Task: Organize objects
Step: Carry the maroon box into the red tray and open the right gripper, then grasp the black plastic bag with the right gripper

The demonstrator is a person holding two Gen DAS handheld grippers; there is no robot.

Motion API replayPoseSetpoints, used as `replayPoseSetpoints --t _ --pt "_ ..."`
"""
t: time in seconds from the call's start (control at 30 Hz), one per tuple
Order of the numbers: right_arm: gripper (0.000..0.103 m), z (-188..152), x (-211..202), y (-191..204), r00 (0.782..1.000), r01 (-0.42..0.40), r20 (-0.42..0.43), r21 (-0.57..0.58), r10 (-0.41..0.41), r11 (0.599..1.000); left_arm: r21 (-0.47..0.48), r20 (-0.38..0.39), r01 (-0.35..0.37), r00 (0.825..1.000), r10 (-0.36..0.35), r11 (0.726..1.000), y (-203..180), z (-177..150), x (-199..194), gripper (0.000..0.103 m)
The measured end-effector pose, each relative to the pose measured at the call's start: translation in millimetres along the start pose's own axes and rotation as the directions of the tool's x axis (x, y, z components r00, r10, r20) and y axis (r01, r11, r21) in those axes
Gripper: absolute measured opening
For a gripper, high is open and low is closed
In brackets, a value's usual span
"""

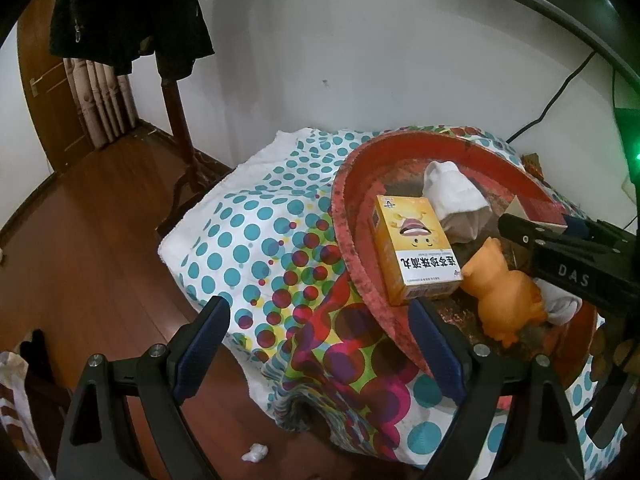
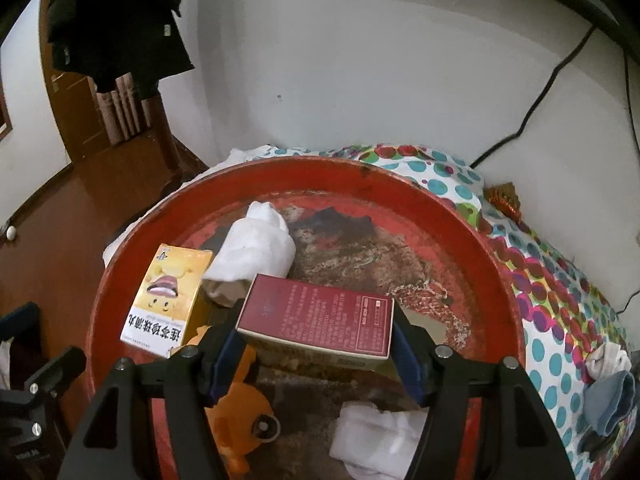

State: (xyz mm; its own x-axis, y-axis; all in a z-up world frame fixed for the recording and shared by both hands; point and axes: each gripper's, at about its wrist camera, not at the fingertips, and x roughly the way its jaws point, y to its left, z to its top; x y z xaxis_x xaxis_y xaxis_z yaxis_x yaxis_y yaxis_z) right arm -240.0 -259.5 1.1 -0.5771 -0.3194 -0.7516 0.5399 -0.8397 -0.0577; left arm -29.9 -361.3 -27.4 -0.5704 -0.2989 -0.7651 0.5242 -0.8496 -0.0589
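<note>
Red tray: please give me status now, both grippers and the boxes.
Left gripper open, empty. Right gripper around maroon box above red tray. Yellow box, orange toy, white cloths in tray.

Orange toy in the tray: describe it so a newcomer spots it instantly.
Find the round red tray on the polka-dot cloth. At its near side, beside the yellow box, lies the orange toy. It is the only soft, animal-shaped item; its neighbours are boxes and white cloth bundles.
</note>
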Motion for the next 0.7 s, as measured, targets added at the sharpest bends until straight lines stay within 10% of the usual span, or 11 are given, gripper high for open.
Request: replayPoseSetpoints --t 0.37,0.7 --pt "0.072 -27.4 -48.3 -28.1 0.998 -0.024 0.052 0.083 0.019 0.996 0.026 0.004 -0.004 1.0 0.004 1.0 -6.5 -3.0 -2.2 0.089" --pt "0.072 -80.0 -107.7 -151.3 0.979 0.164 0.072 0.262 -0.188 0.951 0.056 0.013 0.002 1.0 -0.002 0.998 -18.4 -7.1 -3.6 0.089"
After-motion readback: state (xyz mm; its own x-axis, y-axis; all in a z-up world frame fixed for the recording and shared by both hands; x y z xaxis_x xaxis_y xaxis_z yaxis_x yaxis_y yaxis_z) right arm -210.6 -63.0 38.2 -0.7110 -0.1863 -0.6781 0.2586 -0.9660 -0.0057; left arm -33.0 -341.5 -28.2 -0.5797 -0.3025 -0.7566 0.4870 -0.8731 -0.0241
